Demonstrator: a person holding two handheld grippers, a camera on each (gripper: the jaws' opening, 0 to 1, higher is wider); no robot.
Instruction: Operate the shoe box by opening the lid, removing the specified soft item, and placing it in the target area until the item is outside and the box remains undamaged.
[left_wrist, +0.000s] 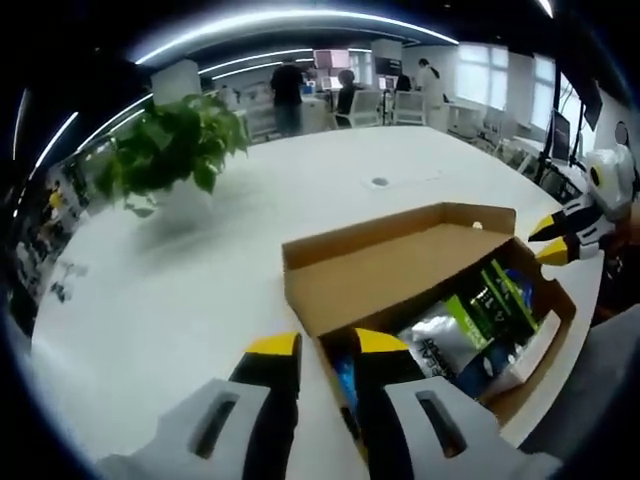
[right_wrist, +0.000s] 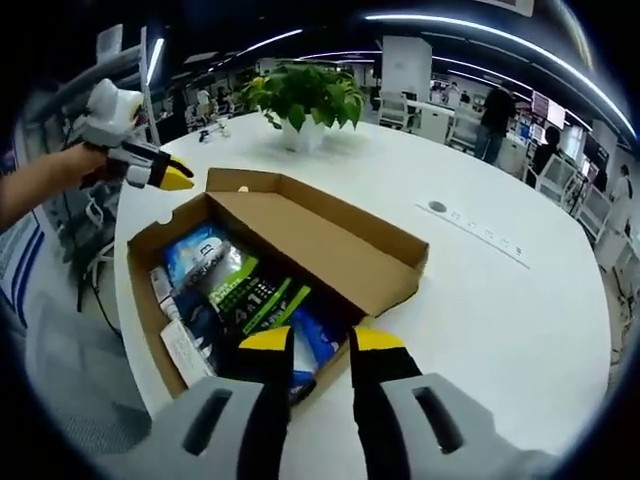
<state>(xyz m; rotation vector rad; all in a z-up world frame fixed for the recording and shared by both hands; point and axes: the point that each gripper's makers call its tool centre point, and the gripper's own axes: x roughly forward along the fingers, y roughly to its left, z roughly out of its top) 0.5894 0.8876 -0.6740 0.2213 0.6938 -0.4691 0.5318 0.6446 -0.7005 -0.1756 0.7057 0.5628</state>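
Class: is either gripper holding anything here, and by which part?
Nothing is held: the left gripper and right gripper are open beside the open brown cardboard shoe box.

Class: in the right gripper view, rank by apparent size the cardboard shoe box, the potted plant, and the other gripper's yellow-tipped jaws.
1. Shoe box, largest by far.
2. Potted plant, though it stands farther from the camera, so its true size is unsure.
3. The left gripper, smallest.
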